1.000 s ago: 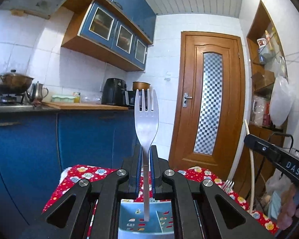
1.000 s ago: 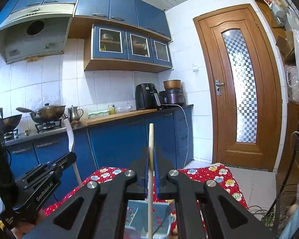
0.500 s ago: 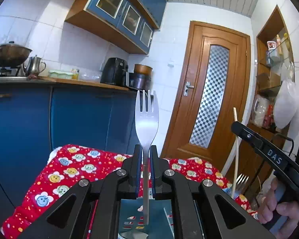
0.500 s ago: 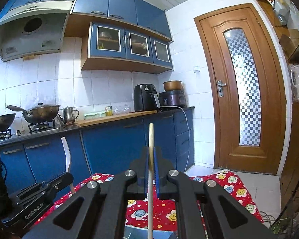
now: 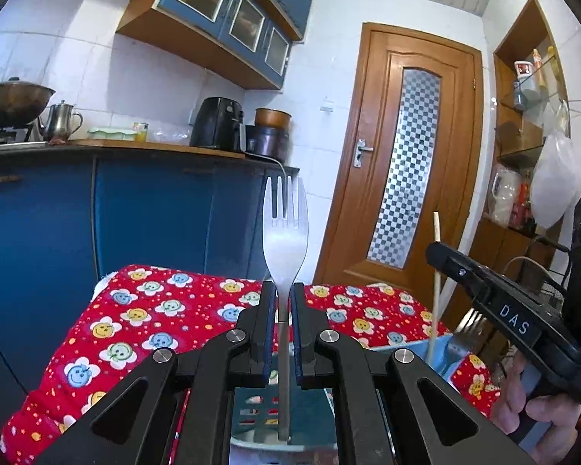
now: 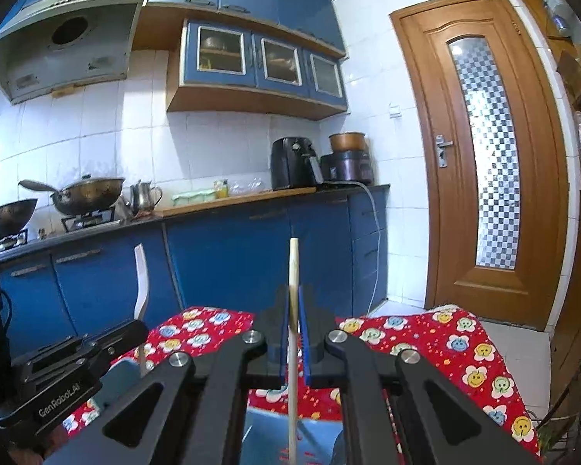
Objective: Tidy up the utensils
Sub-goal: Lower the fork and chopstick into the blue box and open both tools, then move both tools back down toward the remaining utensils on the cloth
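Standing upright in left gripper (image 5: 279, 310): fork (image 5: 285, 232)

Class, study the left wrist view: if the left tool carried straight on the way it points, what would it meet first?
Probably the blue lower cabinets beyond the table's far edge. The left tool, shut on the fork, points over the red flowered cloth with nothing nearer visible, though depth is unclear.

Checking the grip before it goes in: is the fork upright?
Upright: the fork stands tines up, neck clamped in the left tongs.
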`<state>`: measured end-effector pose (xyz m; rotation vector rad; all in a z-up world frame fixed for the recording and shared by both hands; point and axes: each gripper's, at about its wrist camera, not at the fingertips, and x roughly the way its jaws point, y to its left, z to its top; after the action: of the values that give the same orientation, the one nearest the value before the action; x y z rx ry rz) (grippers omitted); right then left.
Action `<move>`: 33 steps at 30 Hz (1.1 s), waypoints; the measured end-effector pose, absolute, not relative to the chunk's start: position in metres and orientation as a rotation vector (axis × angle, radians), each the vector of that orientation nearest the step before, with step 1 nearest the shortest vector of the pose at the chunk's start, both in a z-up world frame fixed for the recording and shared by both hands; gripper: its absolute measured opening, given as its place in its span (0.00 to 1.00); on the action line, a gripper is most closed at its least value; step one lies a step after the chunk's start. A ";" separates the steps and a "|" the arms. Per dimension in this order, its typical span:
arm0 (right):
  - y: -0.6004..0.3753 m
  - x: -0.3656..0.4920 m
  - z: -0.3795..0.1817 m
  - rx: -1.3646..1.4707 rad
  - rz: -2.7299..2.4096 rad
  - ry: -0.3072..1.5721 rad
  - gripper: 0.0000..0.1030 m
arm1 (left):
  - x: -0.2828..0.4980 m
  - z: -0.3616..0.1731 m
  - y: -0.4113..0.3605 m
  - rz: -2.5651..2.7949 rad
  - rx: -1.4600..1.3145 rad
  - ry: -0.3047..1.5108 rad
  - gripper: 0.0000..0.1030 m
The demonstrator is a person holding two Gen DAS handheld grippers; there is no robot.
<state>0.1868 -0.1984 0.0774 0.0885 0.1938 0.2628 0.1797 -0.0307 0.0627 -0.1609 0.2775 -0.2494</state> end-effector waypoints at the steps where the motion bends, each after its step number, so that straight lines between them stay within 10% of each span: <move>1: -0.199 0.185 0.077 0.091 0.269 0.200 0.07 | 0.178 0.063 -0.032 -0.247 -0.154 0.282 0.08; 5: -0.203 0.179 0.078 0.130 0.284 0.229 0.20 | 0.171 0.065 -0.034 -0.241 -0.134 0.295 0.15; 33: -0.213 0.068 0.079 0.153 0.267 0.422 0.24 | 0.077 0.082 -0.030 -0.268 -0.098 0.405 0.16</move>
<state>0.0681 -0.2126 0.0791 0.1532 0.4216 0.2675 0.0767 -0.0298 0.0819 -0.0979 0.4045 -0.2680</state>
